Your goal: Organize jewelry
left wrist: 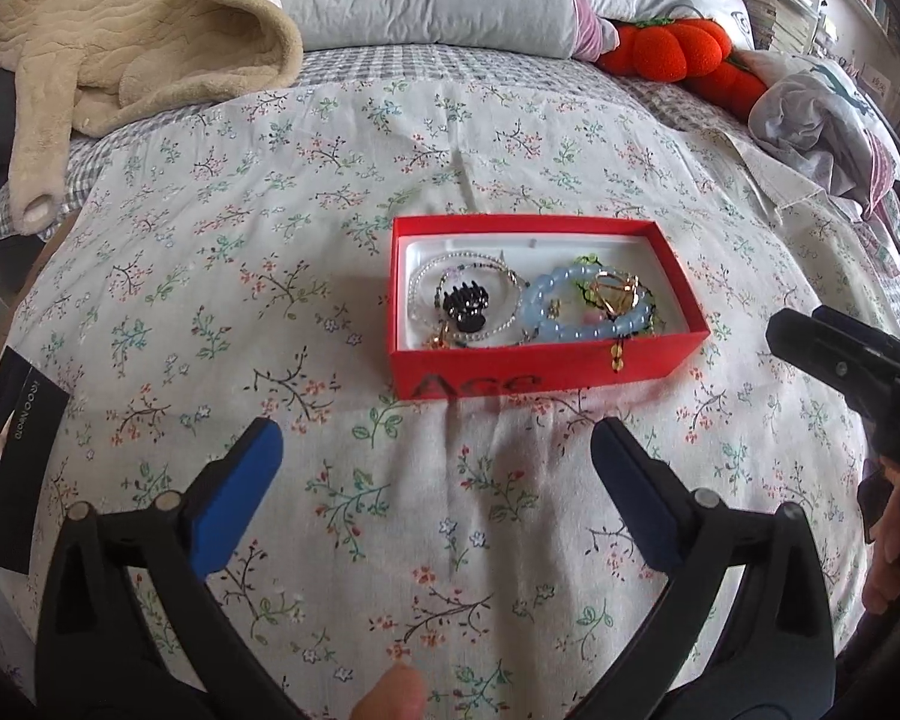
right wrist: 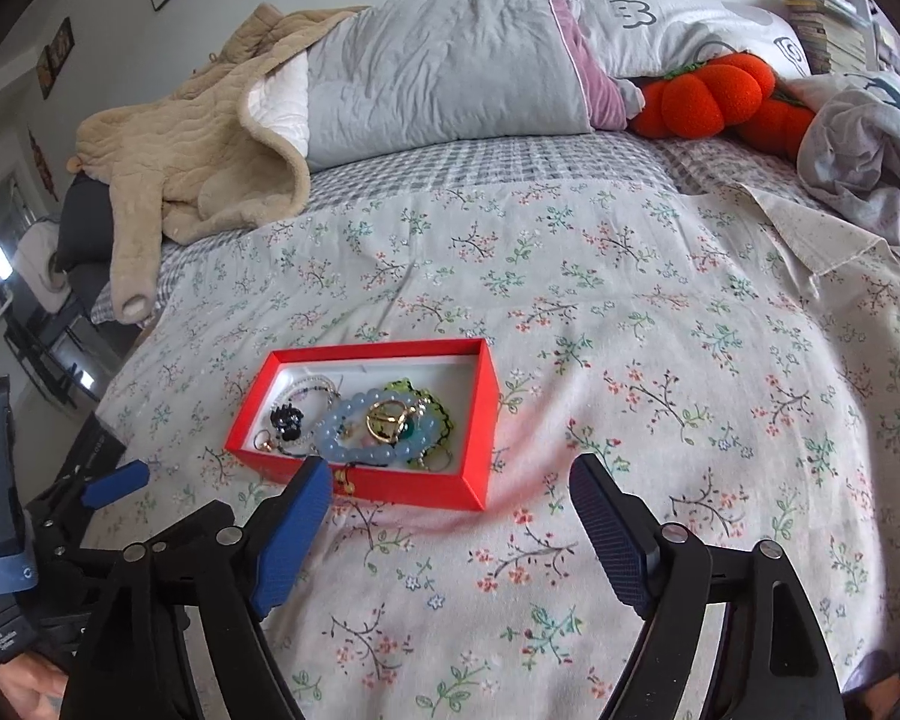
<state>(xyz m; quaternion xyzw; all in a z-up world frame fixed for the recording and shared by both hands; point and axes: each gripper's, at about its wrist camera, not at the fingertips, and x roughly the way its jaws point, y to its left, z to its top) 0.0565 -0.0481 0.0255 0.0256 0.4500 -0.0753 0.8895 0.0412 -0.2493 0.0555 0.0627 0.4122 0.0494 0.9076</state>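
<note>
Both grippers' jaws wide, angled downward

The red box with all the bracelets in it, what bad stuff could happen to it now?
1. A gold dangle hangs over the front wall of the red box. A gripper passing there might snag it and drag jewelry out.
2. The blue bead bracelet, gold ring and green cord lie piled together, so lifting one could pull up the others.
3. The box sits on the soft floral bedspread; a push might tip it.
</note>
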